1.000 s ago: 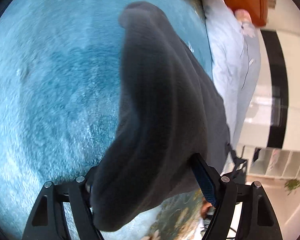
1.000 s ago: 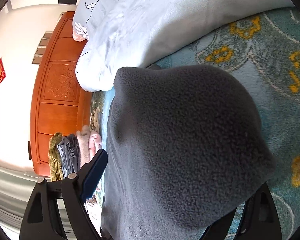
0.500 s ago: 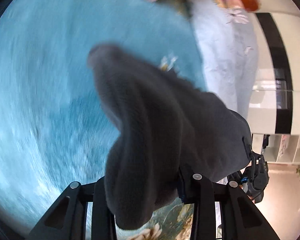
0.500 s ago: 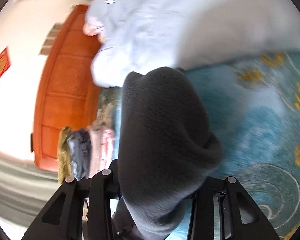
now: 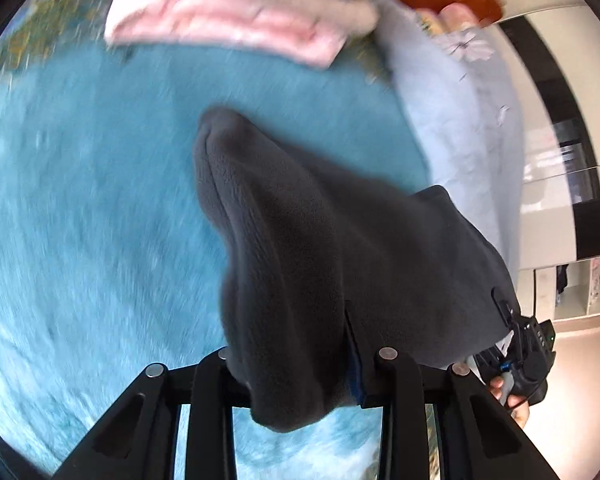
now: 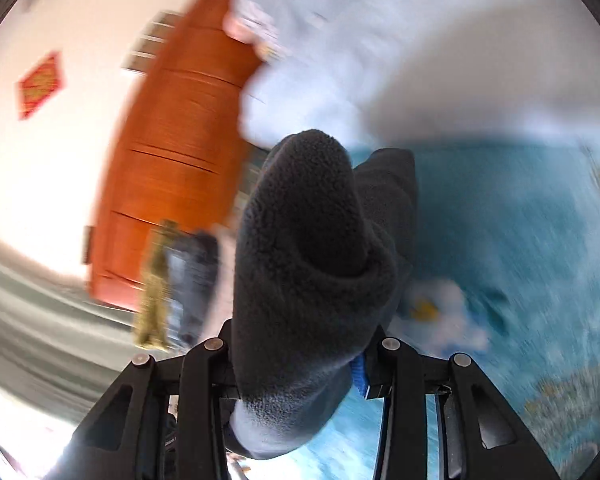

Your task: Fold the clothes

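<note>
Both of my grippers have closed in since a second ago: the wide spread of dark grey fleece garment [image 5: 320,264] that filled each view then is now bunched into a narrower roll, and the folded pink clothes [image 5: 228,24] have come nearer the top of the left view. My left gripper [image 5: 300,364] has its fingers [image 5: 394,384] clenched on one end of the fleece; my right gripper [image 6: 300,354] has its fingers [image 6: 206,376] clenched on the other end. The garment hangs above the teal bedspread [image 5: 80,208], not lying flat on it.

From the left wrist, the fleece runs with its long axis away from the fingers, tapering to a folded tip that points up and slightly left toward the pink pile, while its other part drapes off to the right toward my other hand [image 5: 514,394]. From the right wrist it stands as a rounded hump pointing straight ahead.

Only the left view shows the pink pile; the pale blue quilt [image 5: 460,120] lies along the bedspread's right edge. Only the right view shows the orange wooden headboard [image 6: 172,152], a red wall ornament [image 6: 40,84], and a blurred stack of olive and grey clothes [image 6: 176,280] beside the headboard.
</note>
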{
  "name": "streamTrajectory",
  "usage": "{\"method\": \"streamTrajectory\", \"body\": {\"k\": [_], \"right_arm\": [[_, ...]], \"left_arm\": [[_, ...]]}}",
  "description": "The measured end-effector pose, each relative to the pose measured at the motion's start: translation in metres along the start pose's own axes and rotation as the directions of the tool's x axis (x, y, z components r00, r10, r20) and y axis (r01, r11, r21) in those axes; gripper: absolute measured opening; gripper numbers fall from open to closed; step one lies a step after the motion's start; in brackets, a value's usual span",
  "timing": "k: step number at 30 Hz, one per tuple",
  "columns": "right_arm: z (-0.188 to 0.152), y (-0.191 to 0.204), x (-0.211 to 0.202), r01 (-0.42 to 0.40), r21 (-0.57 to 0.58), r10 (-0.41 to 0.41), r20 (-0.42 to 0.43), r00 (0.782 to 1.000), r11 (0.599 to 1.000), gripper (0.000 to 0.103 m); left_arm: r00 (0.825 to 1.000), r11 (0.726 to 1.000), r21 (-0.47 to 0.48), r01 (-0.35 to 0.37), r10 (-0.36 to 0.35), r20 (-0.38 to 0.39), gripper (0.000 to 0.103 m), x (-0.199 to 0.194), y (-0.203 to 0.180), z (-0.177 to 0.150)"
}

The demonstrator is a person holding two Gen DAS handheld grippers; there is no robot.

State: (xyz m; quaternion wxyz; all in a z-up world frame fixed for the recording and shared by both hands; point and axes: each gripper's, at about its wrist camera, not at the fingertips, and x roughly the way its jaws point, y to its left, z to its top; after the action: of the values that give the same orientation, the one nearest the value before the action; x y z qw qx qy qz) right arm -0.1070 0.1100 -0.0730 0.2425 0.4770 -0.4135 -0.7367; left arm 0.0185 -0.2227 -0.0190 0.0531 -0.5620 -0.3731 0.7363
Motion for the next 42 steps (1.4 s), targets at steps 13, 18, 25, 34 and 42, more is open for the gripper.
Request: {"method": "streamTrajectory", "body": {"k": [13,18,25,34,42], "right_arm": [[-0.026,-0.075,-0.052,0.157,0.162,-0.156,-0.019,0.988,0.974,0.047],[-0.022,-0.057,-0.093,0.326,0.093,-0.336,0.114,0.935,0.941,0.049],[-0.048,0.036,-0.041,0.343,-0.394,-0.351,0.053,0.935,0.853,0.05],[-0.05,0.002,0.022,0.424,-0.432,-0.501,-0.076,0.862,0.796,0.05],[-0.057,0.009,-0.014,0.454,-0.517,-0.516,0.026,0.856,0.726,0.052]], "left_arm": [[0.999,0.999,0.001,-0.041,0.041,-0.009,0.051,-0.02,0.02,-0.031],[0.984,0.989,0.07,-0.131,0.121,0.134,0.051,-0.053,-0.01,-0.038],[0.992,0.971,0.218,-0.099,0.078,0.104,0.055,-0.022,-0.074,-0.027],[0.995,0.983,0.154,-0.097,0.094,0.026,0.056,0.026,-0.075,-0.015],[0.962,0.977,0.143,-0.159,0.121,0.243,0.056,-0.014,-0.061,-0.038]]}}
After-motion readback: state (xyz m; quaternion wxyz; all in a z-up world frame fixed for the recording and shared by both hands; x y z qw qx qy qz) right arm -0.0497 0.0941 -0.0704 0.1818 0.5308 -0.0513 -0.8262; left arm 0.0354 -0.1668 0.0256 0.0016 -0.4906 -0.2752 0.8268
